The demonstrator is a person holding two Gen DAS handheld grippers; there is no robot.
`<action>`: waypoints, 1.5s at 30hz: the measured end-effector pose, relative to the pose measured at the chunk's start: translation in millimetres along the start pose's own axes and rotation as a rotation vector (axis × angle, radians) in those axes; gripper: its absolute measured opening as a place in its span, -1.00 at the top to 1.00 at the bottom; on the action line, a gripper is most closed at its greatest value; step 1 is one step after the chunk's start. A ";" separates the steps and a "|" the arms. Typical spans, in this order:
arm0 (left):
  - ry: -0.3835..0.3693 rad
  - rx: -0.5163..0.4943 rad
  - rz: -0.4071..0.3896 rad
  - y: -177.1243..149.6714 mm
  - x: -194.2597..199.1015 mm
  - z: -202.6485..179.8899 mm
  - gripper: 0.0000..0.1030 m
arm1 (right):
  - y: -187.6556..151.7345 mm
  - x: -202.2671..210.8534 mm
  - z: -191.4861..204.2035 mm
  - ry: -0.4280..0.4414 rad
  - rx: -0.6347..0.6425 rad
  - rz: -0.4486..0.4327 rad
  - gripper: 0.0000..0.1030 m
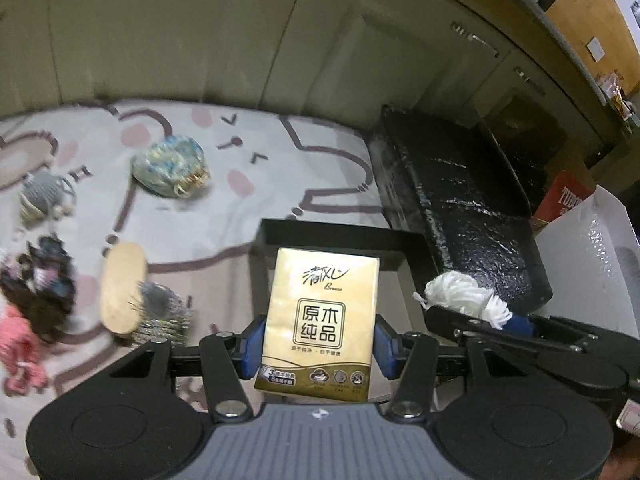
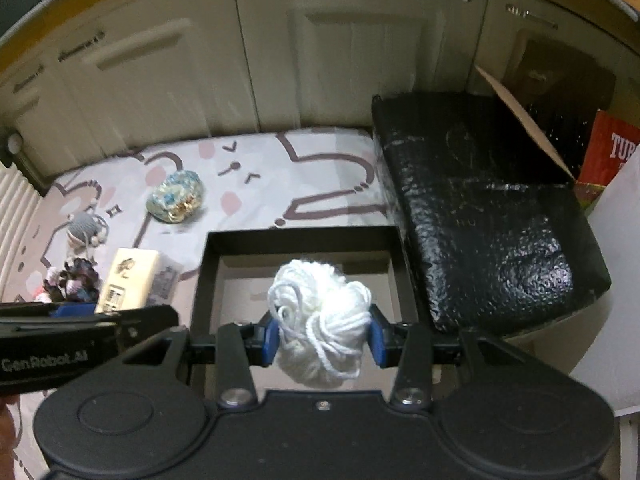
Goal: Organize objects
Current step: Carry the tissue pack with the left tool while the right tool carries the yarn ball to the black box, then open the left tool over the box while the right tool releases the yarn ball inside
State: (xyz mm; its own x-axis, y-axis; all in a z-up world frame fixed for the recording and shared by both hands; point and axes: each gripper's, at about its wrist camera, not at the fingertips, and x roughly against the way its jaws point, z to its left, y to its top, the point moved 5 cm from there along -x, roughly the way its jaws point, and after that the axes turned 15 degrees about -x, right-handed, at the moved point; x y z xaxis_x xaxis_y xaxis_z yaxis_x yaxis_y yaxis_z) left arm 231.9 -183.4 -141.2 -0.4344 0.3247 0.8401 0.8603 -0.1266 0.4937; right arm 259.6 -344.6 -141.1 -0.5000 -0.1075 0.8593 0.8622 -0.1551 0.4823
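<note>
Cartoon-print bedding [image 2: 312, 184] surrounds the black tray [image 2: 296, 240]; above it, my left gripper [image 1: 320, 344] clamps a tissue pack [image 1: 320, 320] and my right gripper [image 2: 322, 340] clamps white yarn [image 2: 316, 320]. Next, I judge: lower, release both.

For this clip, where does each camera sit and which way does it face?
Left wrist: on the left gripper, angled down at the black box; its fingers clamp a tissue pack.
Right wrist: on the right gripper, angled down at the box; fingers clamp a white yarn ball.
Shared: box, patterned mat, each other's gripper.
</note>
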 end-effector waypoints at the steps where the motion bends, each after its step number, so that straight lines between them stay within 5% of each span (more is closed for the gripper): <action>1: -0.004 0.007 0.005 -0.4 -4.3 -0.9 -0.05 | 0.3 -2.0 -2.5 -0.006 -0.003 0.005 0.13; 5: -0.013 0.030 0.012 0.2 -16.4 -3.6 -0.12 | 1.3 -12.2 -13.0 -0.023 -0.023 0.028 0.13; 7: -0.011 0.038 0.021 -0.3 -20.2 -2.3 -0.46 | 2.0 -16.5 -15.9 -0.019 -0.033 0.035 0.10; 9: 0.003 0.035 0.022 0.3 -20.8 0.4 -0.54 | 2.4 -19.6 -19.6 -0.036 -0.052 0.031 -0.03; 12: 0.020 0.028 0.031 1.4 -19.8 4.9 -0.54 | 2.2 -21.0 -22.0 -0.046 -0.056 0.035 -0.21; 35: 0.115 -0.060 0.082 -6.2 -9.7 8.5 -0.56 | 0.3 -1.7 -30.8 -0.046 -0.108 0.018 -0.36; 45: 0.175 -0.091 0.046 -5.0 5.1 17.1 -0.96 | -1.0 13.2 -33.0 -0.060 -0.112 -0.033 -0.84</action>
State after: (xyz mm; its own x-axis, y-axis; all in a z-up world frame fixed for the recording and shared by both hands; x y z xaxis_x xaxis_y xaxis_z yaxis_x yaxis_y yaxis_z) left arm 230.0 -165.1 -143.2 -0.4417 0.1502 0.8845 0.8561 -0.2244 0.4656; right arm 249.5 -378.3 -135.9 -0.5191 -0.0420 0.8537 0.8292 -0.2669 0.4911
